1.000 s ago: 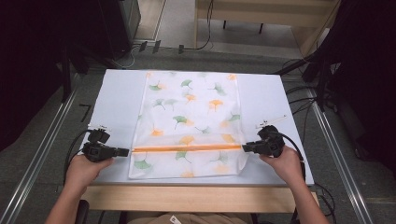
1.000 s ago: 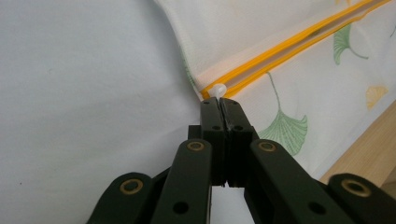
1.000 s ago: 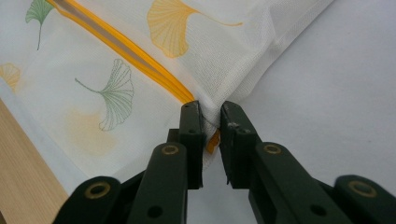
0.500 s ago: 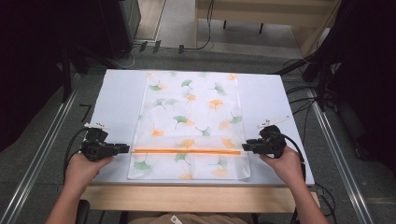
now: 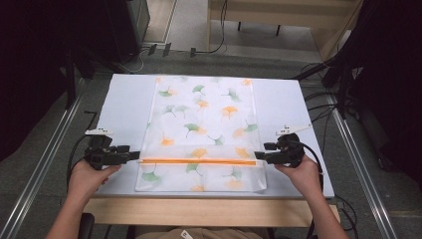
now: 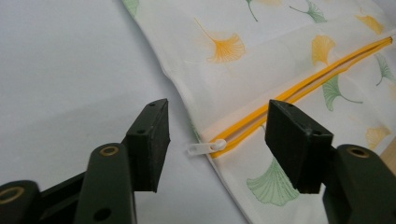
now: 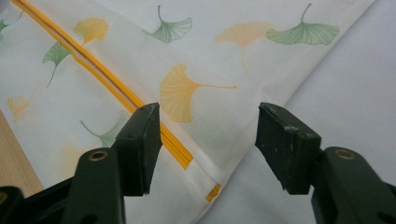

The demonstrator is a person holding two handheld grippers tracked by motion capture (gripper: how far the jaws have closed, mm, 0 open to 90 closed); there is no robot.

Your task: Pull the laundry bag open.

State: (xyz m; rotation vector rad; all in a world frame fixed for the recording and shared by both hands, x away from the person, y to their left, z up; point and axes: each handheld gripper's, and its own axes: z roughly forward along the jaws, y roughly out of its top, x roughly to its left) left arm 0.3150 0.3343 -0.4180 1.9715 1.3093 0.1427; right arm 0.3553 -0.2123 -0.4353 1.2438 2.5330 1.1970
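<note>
the leaf-print zip bag [image 5: 201,132] lies flat on the tabletop [image 5: 124,107] between my left hand-held gripper [image 5: 134,156] and right hand-held gripper [image 5: 259,156], both jaws having just opened off its zipper [image 5: 199,161] ends, holding nothing.

Right gripper [image 7: 205,140]: its two black jaws rise from the bottom edge and stand wide apart; they have just been opening, and their pads press on nothing.
Between the jaws: the corner of a white zipper pouch [image 7: 224,74] printed with green and orange ginkgo leaves, lying flat.
Zipper [image 7: 112,88]: orange, running from the upper left down to the pouch corner, passing just beside the left jaw.
Table [image 7: 355,79]: pale surface on the right.
Wooden edge [image 7: 14,168]: lower left.
</note>
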